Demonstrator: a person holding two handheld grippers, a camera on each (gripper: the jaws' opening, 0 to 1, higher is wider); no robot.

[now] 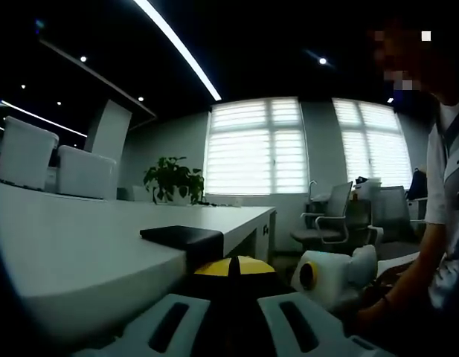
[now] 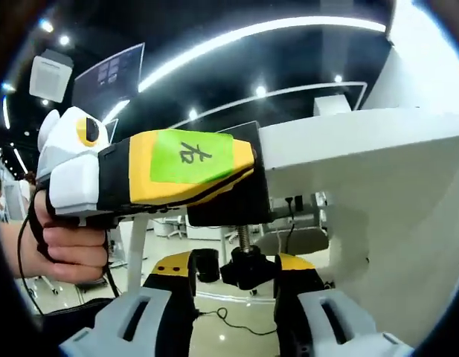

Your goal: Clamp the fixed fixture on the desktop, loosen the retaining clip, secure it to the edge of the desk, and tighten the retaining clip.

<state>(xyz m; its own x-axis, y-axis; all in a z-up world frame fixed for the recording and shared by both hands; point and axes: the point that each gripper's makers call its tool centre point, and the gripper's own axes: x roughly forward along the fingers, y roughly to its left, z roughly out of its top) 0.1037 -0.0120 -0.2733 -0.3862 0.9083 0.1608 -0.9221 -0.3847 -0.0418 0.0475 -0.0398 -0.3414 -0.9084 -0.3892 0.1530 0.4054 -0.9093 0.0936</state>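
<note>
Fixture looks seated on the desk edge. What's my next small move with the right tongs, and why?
Probably close the right tongs on the screw knob and turn to tighten: the fixture sits on the desk edge, held by the left tongs, and the knob lies between the right jaws.

Clamp [image 2: 229,201] mostly hidden behind other gripper [image 2: 151,175]; screw knob [image 2: 248,269] blurred.

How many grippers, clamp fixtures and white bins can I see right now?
Grippers: 2, the left gripper and the right gripper
Clamp fixture: 1, on the desk edge
White bins: 2, one beside the other
Total: 5
</note>
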